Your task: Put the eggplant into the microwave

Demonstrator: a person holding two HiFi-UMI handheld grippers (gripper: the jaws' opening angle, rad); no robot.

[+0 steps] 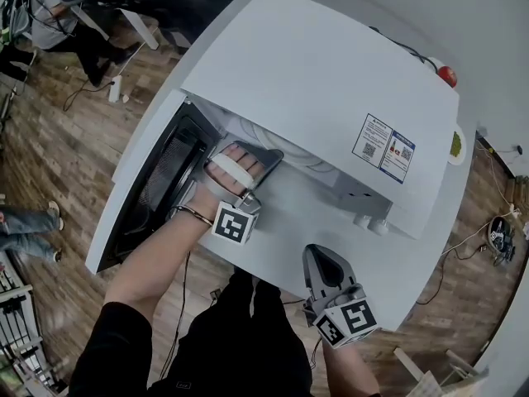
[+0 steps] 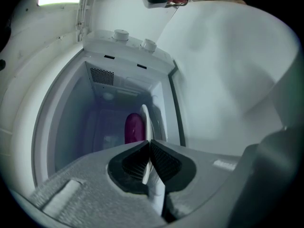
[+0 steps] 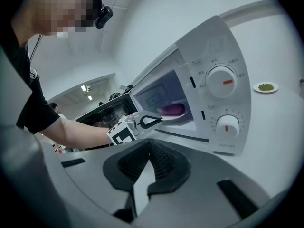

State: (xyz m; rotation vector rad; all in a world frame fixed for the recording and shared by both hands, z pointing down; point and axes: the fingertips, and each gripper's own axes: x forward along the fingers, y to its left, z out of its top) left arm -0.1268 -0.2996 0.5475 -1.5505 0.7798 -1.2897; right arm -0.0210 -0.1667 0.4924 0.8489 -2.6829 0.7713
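A purple eggplant point(image 2: 134, 127) point(image 3: 172, 109) lies on a white plate point(image 3: 176, 117) inside the open white microwave point(image 1: 314, 81). My left gripper point(image 1: 250, 157) point(image 2: 150, 144) reaches into the oven's mouth and is shut on the near rim of the plate point(image 2: 147, 127), which shows edge-on between the pads. In the right gripper view the left gripper point(image 3: 151, 121) sits at the cavity's sill. My right gripper point(image 1: 321, 255) point(image 3: 150, 145) hovers in front of the microwave, below its control panel, shut with nothing in it.
The microwave door point(image 1: 153, 193) hangs open to the left. Two dials point(image 3: 222, 82) point(image 3: 226, 125) sit on the panel. A small dish of green stuff point(image 1: 455, 145) point(image 3: 265, 87) and a red knob point(image 1: 447, 75) lie on the white table point(image 1: 463, 222). A seated person point(image 1: 66, 7) is far left.
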